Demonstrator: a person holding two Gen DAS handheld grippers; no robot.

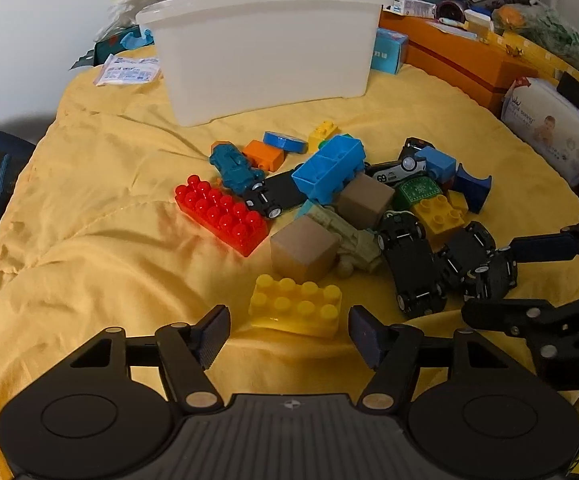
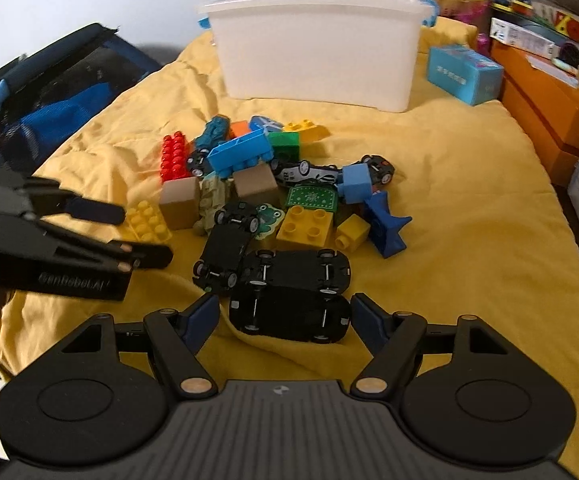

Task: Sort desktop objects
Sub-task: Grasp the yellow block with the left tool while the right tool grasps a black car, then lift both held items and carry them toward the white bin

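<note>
A pile of toy bricks and cars lies on a yellow cloth (image 1: 89,264) in front of a white plastic bin (image 1: 265,52). In the left wrist view my left gripper (image 1: 289,328) stands open, with a yellow studded brick (image 1: 295,310) between its pads and a small gap on each side. My right gripper (image 2: 285,316) is open around an upside-down black toy car (image 2: 289,314); its pads sit close to the car's ends. Two more black cars (image 2: 225,252) lie just beyond. Each gripper also shows from the side in the other's view: left gripper (image 2: 129,234), right gripper (image 1: 489,280).
The pile holds a red brick (image 1: 221,214), a blue open brick (image 1: 329,168), two brown cubes (image 1: 303,248), a teal car (image 1: 235,168) and more. Orange boxes (image 1: 457,56) and a wipes pack (image 1: 549,128) line the right edge. A dark blue mesh bag (image 2: 49,92) lies left.
</note>
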